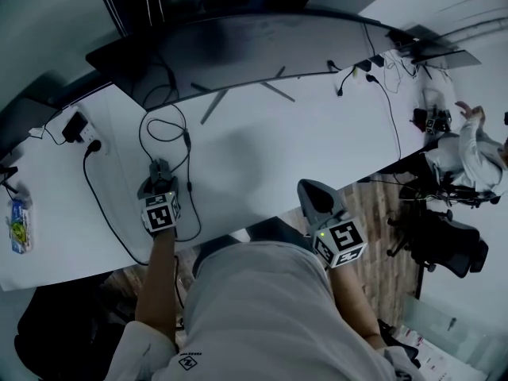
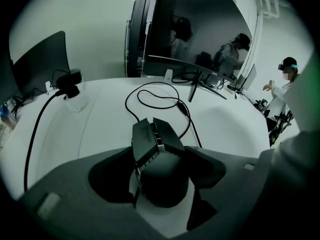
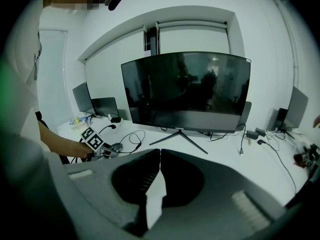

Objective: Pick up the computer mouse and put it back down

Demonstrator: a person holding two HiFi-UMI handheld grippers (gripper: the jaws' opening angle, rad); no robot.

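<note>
The black computer mouse [image 2: 160, 176] sits between the jaws of my left gripper [image 2: 160, 151], and both jaws rest against its sides. Its buttons and wheel point away from me, and its cable [image 2: 150, 91] loops across the white desk [image 2: 100, 129]. In the head view the left gripper [image 1: 157, 184] is low over the desk's front left part, with the mouse [image 1: 161, 167] at its tip. My right gripper [image 1: 314, 197] hangs past the desk's front edge. Its fingertips meet with nothing between them [image 3: 160, 151].
A wide curved monitor [image 1: 238, 46] on a V-shaped stand [image 1: 238, 94] fills the back of the desk. A power strip with plugs [image 1: 75, 125] and a small packet [image 1: 17, 225] lie at the left. Another person [image 1: 476, 153] and an office chair [image 1: 444, 240] are at the right.
</note>
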